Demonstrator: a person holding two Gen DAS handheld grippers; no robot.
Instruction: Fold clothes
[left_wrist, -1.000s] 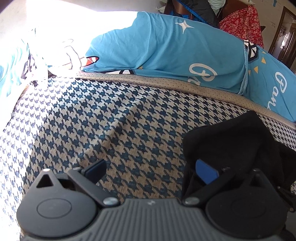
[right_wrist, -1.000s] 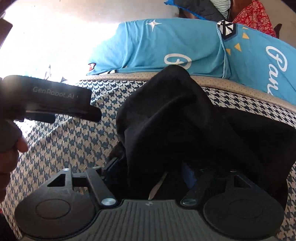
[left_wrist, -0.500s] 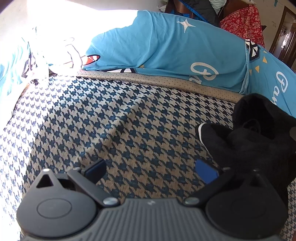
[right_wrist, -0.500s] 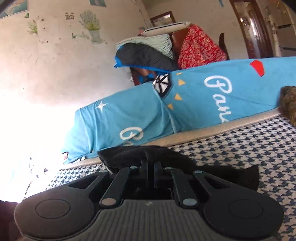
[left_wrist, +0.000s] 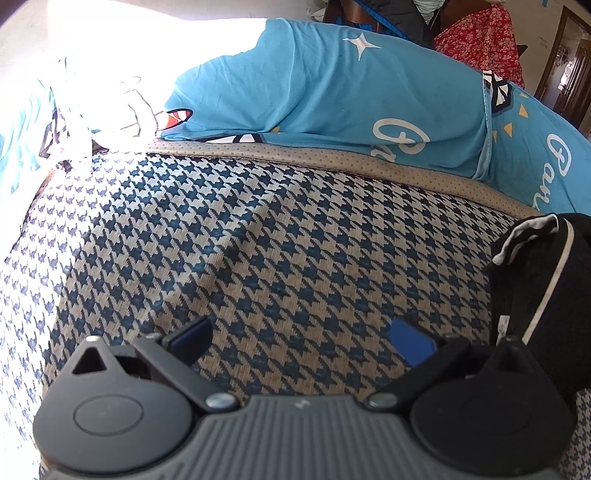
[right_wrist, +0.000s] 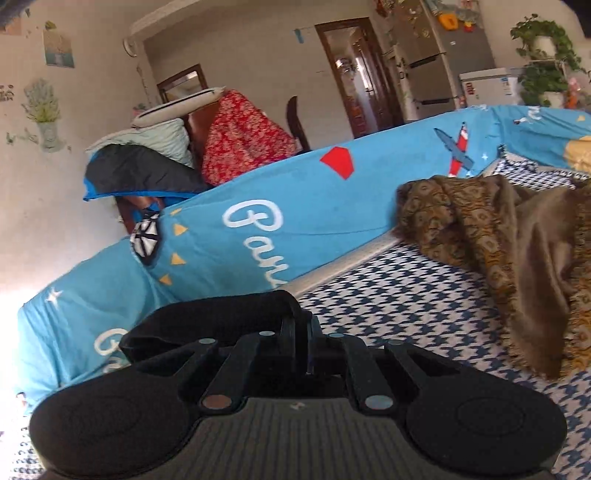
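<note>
the right claw (right_wrist: 301, 347) has its two fingers pressed together on a fold of the black garment (right_wrist: 207, 325), which bunches up just ahead of the claw body and drapes off to the left. beneath it lies the houndstooth bed cover (right_wrist: 399, 299), blue and white. along the far edge of the bed runs a blue printed quilt (right_wrist: 303, 206) with white script, a red shape and small yellow triangles. to the right a brown patterned cloth (right_wrist: 491, 236) lies crumpled on the cover, apart from the black garment. behind the quilt a red floral cloth (right_wrist: 240, 136) hangs over a chair, beside a dark jacket (right_wrist: 136, 170) with blue trim. a doorway (right_wrist: 354, 74) and a fridge (right_wrist: 439, 55) stand further back.
</note>
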